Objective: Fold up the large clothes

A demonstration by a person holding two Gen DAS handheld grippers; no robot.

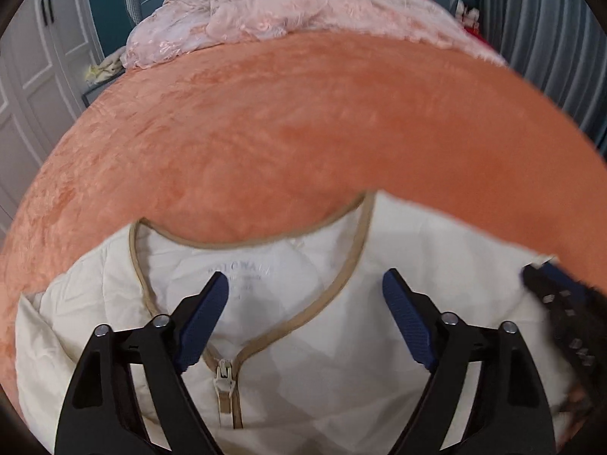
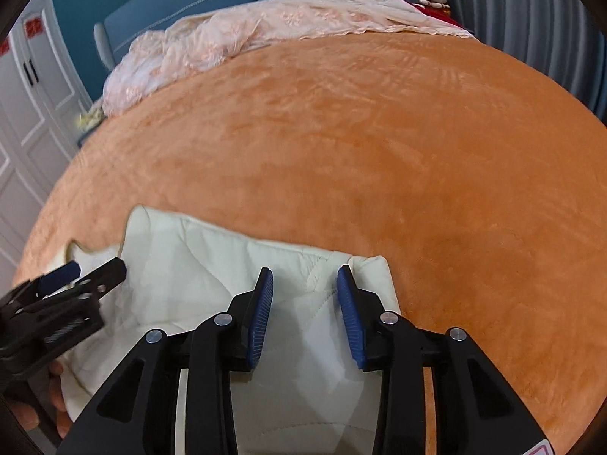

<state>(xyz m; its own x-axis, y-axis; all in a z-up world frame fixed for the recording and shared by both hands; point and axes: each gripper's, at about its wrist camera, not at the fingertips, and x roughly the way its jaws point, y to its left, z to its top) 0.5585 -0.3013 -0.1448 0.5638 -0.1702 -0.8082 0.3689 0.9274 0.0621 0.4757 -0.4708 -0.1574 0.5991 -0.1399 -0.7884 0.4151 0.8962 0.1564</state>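
Note:
A cream quilted jacket [image 1: 322, 360] with tan trim lies on the orange plush blanket [image 1: 303, 132]. Its neckline faces away from me and its zipper pull [image 1: 224, 373] is done up just below it. My left gripper [image 1: 305, 276] hovers over the collar opening, jaws wide apart and empty. In the right wrist view the jacket's folded side [image 2: 197, 265] lies under my right gripper [image 2: 305, 270]. Its blue pads [image 2: 261, 314] stand partly apart with no fabric pinched. The left gripper's tip [image 2: 72, 276] shows at that view's left edge.
A crumpled pink lace cloth [image 1: 265, 15] lies across the far end of the bed by the blue headboard [image 2: 182, 3]. White wardrobe doors [image 1: 34, 76] stand left, a grey curtain [image 1: 550, 38] right. Orange blanket [image 2: 379, 151] stretches beyond the jacket.

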